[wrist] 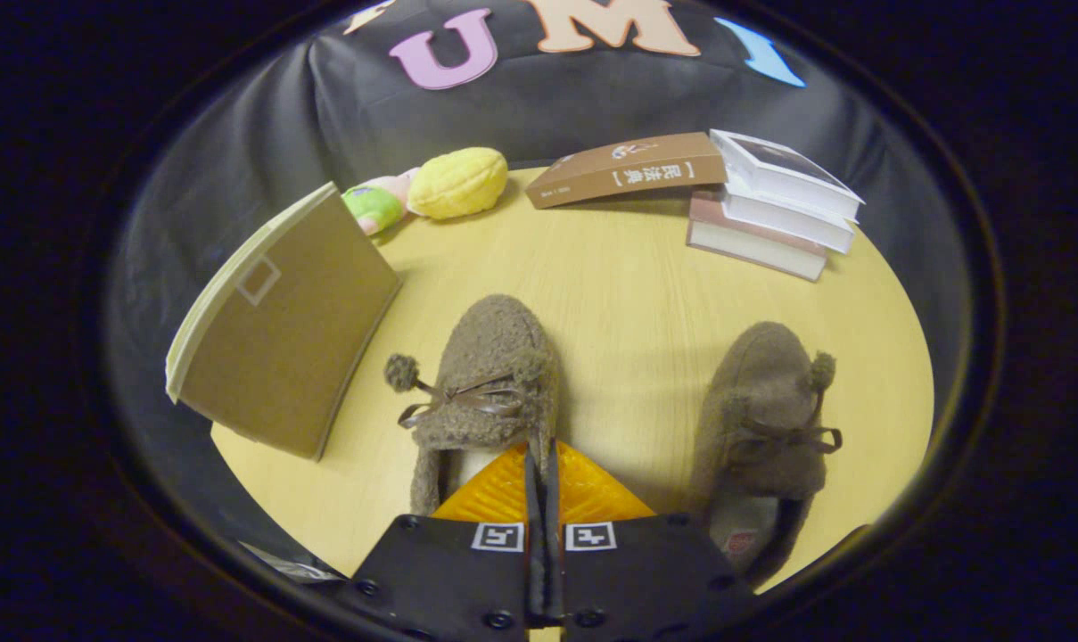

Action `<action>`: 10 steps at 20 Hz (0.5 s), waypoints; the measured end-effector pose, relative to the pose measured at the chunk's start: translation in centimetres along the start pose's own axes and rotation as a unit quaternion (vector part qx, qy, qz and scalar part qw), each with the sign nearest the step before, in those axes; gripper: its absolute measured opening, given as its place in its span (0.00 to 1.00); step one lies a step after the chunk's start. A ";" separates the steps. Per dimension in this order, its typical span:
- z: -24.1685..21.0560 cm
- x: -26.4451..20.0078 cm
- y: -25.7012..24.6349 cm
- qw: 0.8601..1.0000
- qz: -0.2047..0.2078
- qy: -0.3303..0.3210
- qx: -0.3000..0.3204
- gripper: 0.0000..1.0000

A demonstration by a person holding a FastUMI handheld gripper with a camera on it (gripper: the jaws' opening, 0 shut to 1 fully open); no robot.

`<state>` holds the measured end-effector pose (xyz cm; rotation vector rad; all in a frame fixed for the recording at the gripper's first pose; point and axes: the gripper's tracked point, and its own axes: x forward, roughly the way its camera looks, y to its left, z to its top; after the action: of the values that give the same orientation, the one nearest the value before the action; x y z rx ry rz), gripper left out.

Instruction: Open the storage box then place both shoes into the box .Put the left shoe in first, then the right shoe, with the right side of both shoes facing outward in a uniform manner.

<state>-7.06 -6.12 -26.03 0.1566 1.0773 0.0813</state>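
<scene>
The gripper (539,459) pinches the left shoe's (489,374) collar edge between closed fingers; the right shoe (766,406) lies right, the storage box (284,325) left.

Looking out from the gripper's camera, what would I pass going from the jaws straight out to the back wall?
Gripper, jaws closed on the left shoe's rim → bare table → yellow plush toy and brown book at the back.
</scene>
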 end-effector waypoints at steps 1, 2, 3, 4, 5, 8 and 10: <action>0.3 -0.4 0.2 1.000 0.000 -0.002 0.008 0.04; 0.6 -0.7 0.6 1.000 0.005 -0.001 0.019 0.04; 1.0 -1.0 0.9 0.999 0.007 -0.002 0.033 0.03; 1.7 -1.4 1.0 0.999 0.005 -0.007 0.046 0.03; 2.2 -1.9 1.2 0.998 0.005 -0.010 0.055 0.03; 4.0 -3.2 2.4 0.996 0.010 -0.026 0.087 0.03; 5.3 -4.0 3.1 0.995 0.004 -0.039 0.096 0.03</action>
<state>-4.24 -4.12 -19.57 0.3351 1.0056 -0.0226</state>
